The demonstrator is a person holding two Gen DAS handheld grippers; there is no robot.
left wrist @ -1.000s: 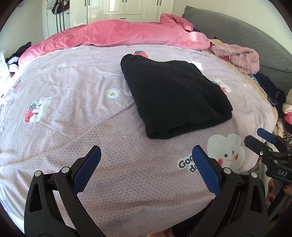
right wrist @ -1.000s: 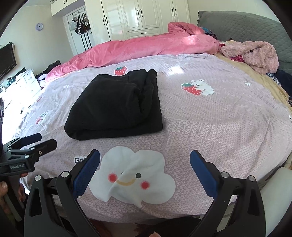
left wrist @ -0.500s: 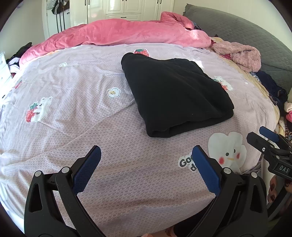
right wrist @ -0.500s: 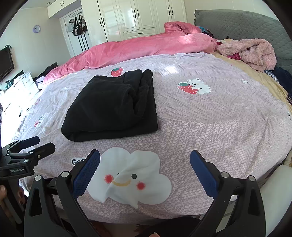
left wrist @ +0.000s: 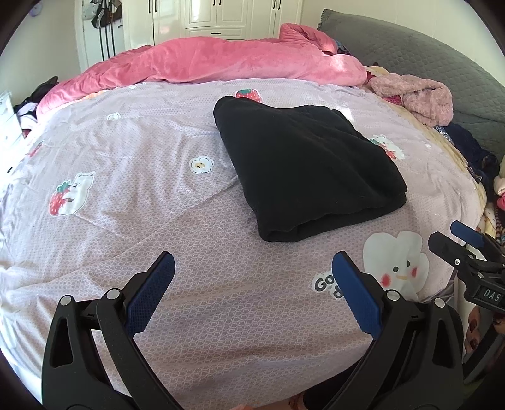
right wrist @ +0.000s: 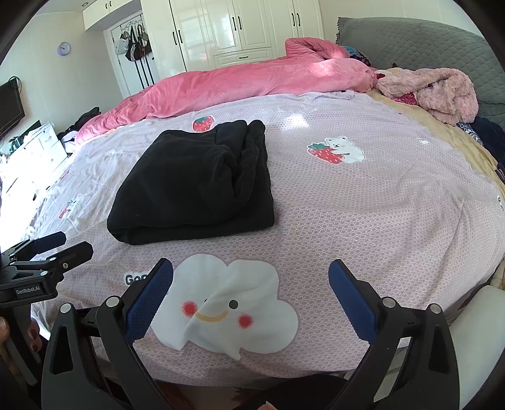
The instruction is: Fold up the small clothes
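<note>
A black garment (left wrist: 303, 170) lies folded into a thick rectangle on the lilac bed sheet (left wrist: 126, 202), its layered fold edge toward me. In the right wrist view the black garment (right wrist: 195, 186) rests left of centre, with a rolled edge along its right side. My left gripper (left wrist: 252, 299) hovers open over the sheet, short of the garment's near edge, holding nothing. My right gripper (right wrist: 251, 299) is open above a white cloud print (right wrist: 227, 312), also empty. Each gripper shows at the edge of the other's view.
A pink duvet (left wrist: 205, 60) is bunched along the far side of the bed. A fluffy pink garment (left wrist: 416, 97) and dark clothes (left wrist: 473, 148) lie at the right by a grey headboard (right wrist: 410, 41). White wardrobes (right wrist: 233, 28) stand behind.
Both grippers have drawn slightly back and shifted their view; the garment appears a little farther off. It has not moved, and both grippers stay open.
</note>
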